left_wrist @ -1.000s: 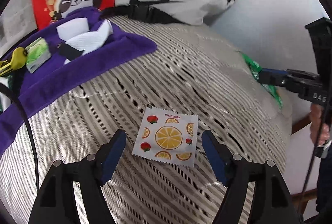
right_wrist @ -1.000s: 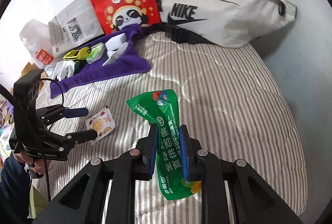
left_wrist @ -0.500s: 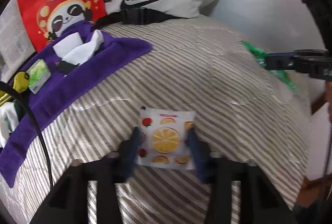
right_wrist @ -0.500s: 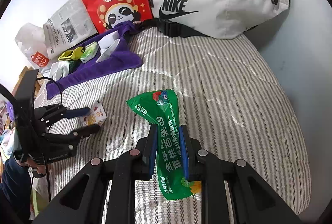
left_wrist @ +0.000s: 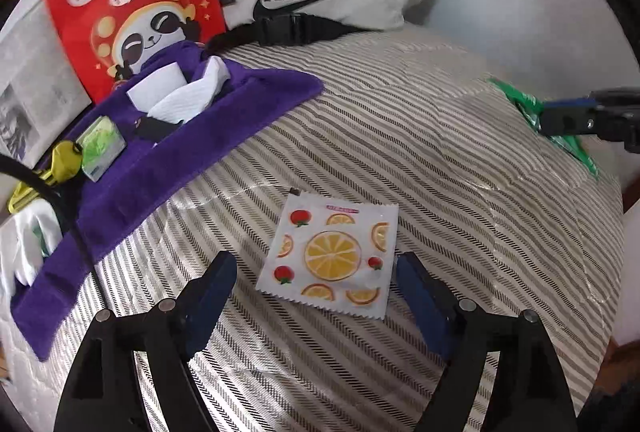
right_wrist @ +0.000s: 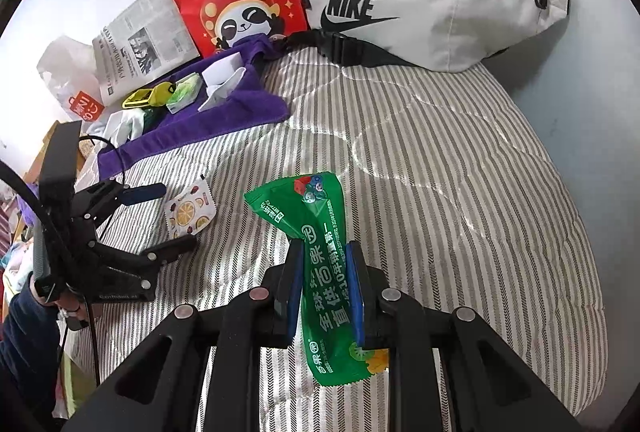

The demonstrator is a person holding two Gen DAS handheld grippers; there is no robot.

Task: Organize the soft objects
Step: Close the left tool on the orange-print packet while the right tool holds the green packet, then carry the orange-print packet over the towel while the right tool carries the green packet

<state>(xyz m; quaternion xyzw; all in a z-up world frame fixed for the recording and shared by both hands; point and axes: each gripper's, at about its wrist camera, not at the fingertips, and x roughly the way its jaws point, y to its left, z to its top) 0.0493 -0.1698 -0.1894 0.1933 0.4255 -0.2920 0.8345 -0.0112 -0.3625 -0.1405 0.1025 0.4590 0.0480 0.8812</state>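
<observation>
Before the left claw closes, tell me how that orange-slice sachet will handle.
The orange-slice sachet lies flat and thin on the striped quilt, so it is probably light and floppy. Its glossy film looks slippery and may slide as the open left claw pinches its sides. The green packet droops from the shut right claw; expect similar bending.

We see a square white sachet (left_wrist: 335,257) printed with orange slices and small red fruits, lying flat on the striped quilt, near centre in the left wrist view. A long green snack packet (right_wrist: 326,268) with white Chinese lettering stands raised above the quilt, its far end crumpled and bent left.
</observation>
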